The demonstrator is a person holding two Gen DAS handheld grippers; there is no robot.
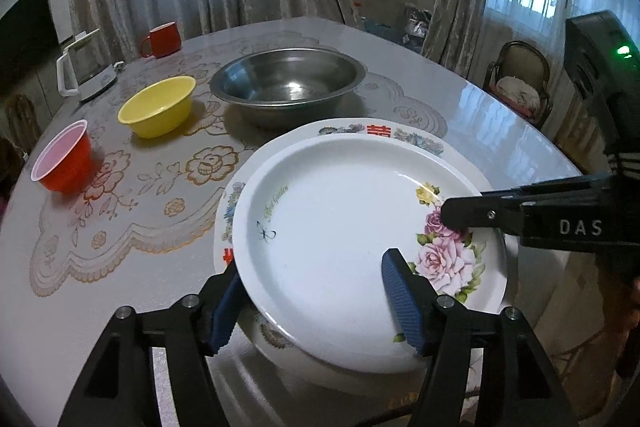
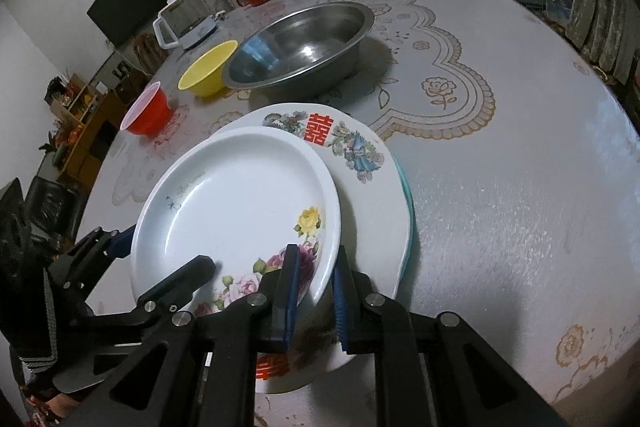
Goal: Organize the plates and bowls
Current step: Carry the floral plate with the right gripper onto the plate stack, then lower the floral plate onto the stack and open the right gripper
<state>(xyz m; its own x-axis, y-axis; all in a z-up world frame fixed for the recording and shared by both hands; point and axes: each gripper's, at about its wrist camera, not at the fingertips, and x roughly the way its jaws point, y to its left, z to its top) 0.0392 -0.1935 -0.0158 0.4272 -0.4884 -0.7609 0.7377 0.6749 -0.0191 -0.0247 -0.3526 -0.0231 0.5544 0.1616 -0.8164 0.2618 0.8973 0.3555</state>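
While you hold rose plate [image 1: 340, 247] tilted over wedding plate [image 1: 380, 131], left view: left claw [image 1: 316, 303] spread wide astride near rim, not pinching; sudden close could lever plate off.
Right view: right claw [image 2: 314, 291] nearly closed on rim; loosen early and plate slides off-centre across tabletop [image 2: 520, 187].

Table [image 1: 500, 115], lace mat [image 1: 160, 187], bowls [image 1: 160, 107].
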